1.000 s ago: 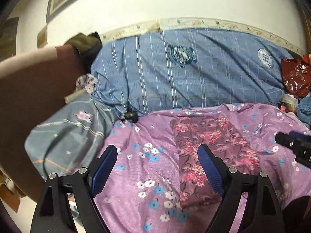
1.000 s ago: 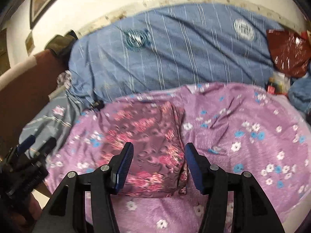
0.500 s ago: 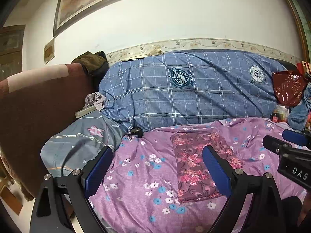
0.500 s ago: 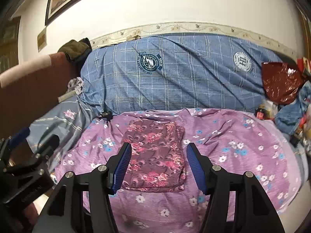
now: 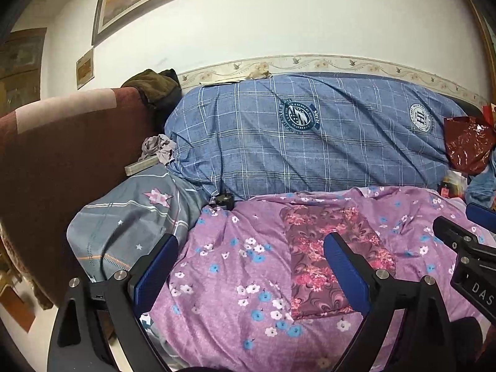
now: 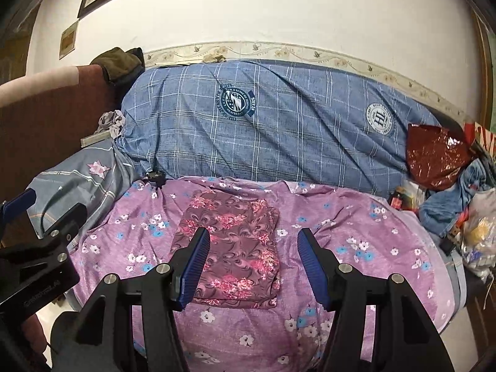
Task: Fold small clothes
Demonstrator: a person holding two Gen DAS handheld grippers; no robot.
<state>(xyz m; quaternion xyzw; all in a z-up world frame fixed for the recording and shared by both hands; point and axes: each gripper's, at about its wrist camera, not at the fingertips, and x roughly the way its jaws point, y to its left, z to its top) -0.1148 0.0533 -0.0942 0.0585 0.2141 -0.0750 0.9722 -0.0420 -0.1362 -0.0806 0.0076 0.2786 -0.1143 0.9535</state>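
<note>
Both tools above folded garment, apart.

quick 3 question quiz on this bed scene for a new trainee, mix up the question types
1. True or false: the maroon floral garment lies folded in a rectangle on the purple flowered bedspread.
2. Which gripper holds cloth? A) left gripper B) right gripper C) neither
3. Fill in: behind the bedspread, against the wall, lies a long ____ plaid bolster.

Key
1. True: it lies flat and folded.
2. C: both stand open with nothing between the pads.
3. Blue.
</note>
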